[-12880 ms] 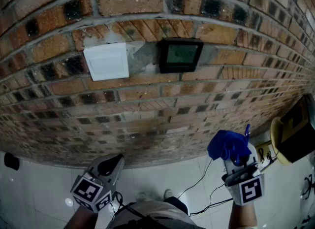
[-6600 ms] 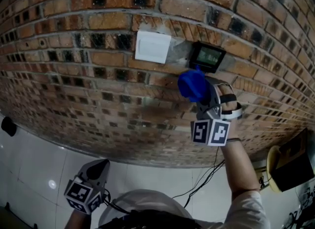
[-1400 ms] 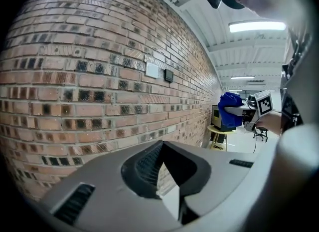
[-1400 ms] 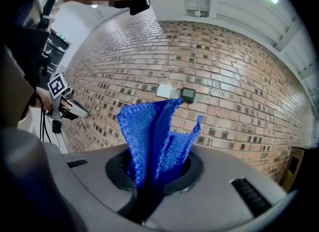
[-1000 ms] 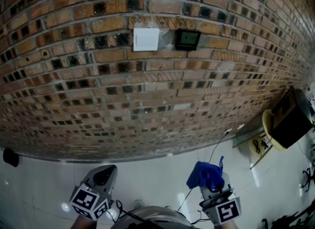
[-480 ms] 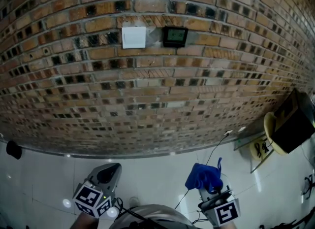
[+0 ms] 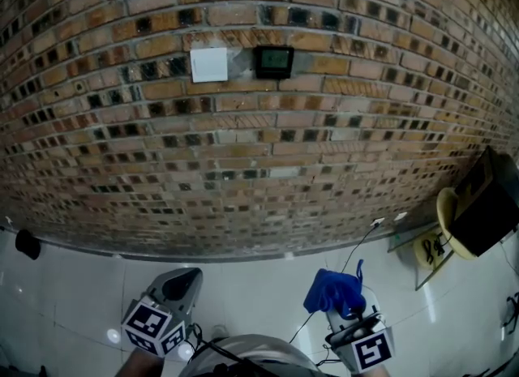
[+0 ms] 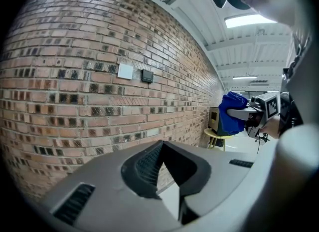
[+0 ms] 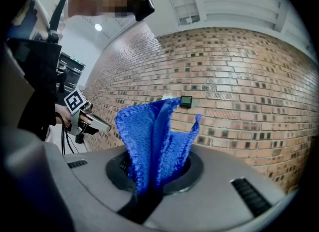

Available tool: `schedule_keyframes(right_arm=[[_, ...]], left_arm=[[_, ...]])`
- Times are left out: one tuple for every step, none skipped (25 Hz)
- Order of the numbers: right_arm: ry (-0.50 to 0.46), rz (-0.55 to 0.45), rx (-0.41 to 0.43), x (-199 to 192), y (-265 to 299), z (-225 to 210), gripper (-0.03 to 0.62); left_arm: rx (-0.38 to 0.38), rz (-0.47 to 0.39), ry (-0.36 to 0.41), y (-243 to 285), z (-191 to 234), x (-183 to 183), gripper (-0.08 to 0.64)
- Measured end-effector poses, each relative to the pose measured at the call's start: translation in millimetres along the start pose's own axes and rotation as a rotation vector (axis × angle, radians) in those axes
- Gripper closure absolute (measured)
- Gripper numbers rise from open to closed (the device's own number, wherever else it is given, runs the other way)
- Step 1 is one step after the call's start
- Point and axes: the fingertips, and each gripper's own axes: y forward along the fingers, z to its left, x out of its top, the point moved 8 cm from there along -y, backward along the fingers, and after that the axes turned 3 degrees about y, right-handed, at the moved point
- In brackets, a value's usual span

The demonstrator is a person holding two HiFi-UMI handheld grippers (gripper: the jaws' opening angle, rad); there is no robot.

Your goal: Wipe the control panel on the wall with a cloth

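My right gripper (image 9: pixel 148 188) is closed on the blue cloth (image 9: pixel 149 136). The jaws pinch its lower folds, and the rest stands up out of them in a loose bunch. This gripper hangs far below the control panel (image 7: pixel 274 61) and a little to its right, so the cloth is well apart from the panel.

My left gripper (image 8: pixel 169 177) is also far below the control panel, somewhat to its left. Its jaws stand apart in a V with nothing between them — only brick and floor show through the gap.

The control panel is a small dark box with a greenish screen, fixed high on the brick wall (image 7: pixel 340 148). A white switch plate (image 7: pixel 209 65) sits just beside the panel on its left, on the same course of bricks, with a grey patch of mortar between the two.

Far down and to the right of the panel, at the foot of the wall, a dark box (image 7: pixel 486 205) rests on a yellow stool (image 7: pixel 448 220). A thin cable (image 7: pixel 361 242) runs from the base of the wall below the panel across the white floor (image 7: pixel 251 286) — towards my right gripper.
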Motion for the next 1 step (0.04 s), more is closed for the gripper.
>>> schedule_keyframes(right_arm=[[0.000, -0.002, 0.003, -0.4, -3.0, -1.6, 0.506]], left_arm=[[0.001, 0.000, -0.001, 0.6, -3.8, 0.0, 0.558]])
